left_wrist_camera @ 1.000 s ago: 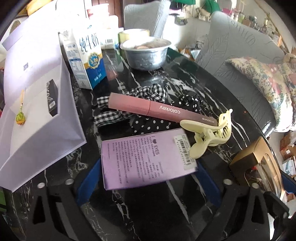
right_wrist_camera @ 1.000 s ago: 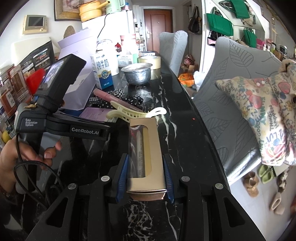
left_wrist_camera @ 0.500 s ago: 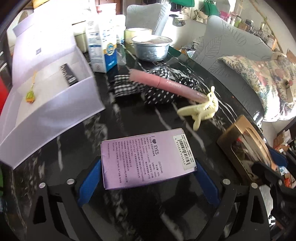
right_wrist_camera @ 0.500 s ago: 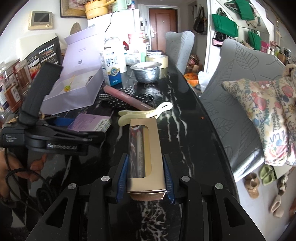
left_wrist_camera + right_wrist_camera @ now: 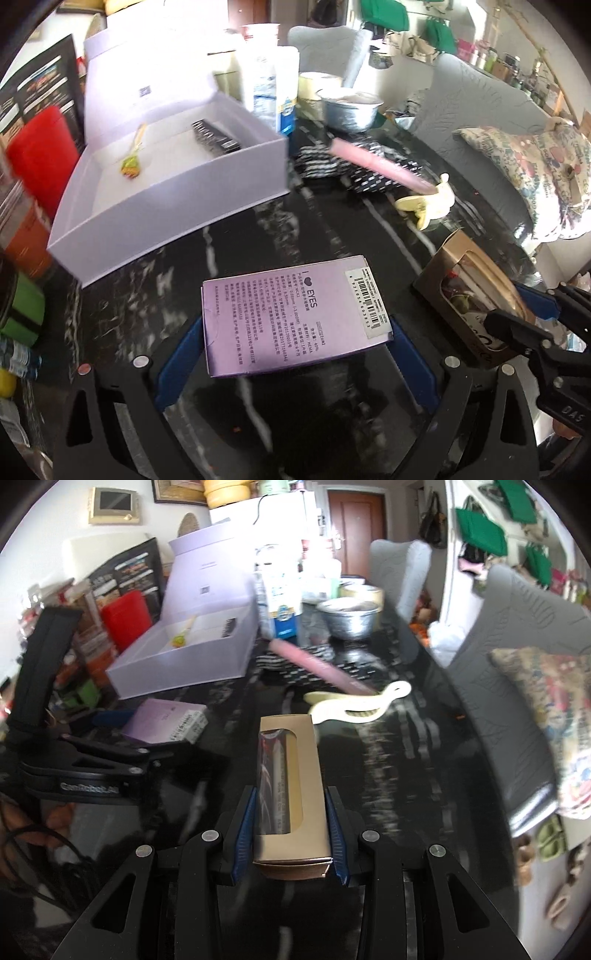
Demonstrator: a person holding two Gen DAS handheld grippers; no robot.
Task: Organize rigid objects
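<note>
Both my claws are loaded — left gripper (image 5: 295,354) clamps the purple carton (image 5: 293,317), right gripper (image 5: 290,834) the gold window box (image 5: 290,794) — bound, I judge, for the open white box (image 5: 177,210).

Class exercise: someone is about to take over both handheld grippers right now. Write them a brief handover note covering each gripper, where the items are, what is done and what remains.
Left gripper: shut on the purple box, carried above the black marble table.
Right gripper: shut on the gold window box, also off the table.
White open box: sits at the table's left side; it already holds a small black item and a green charm.
Left on the table: pink tube lying over the patterned scrunchies, and the yellow hair clip beside them.
Likely next: put both held boxes into the white box, then fetch the tube and clip.
</note>
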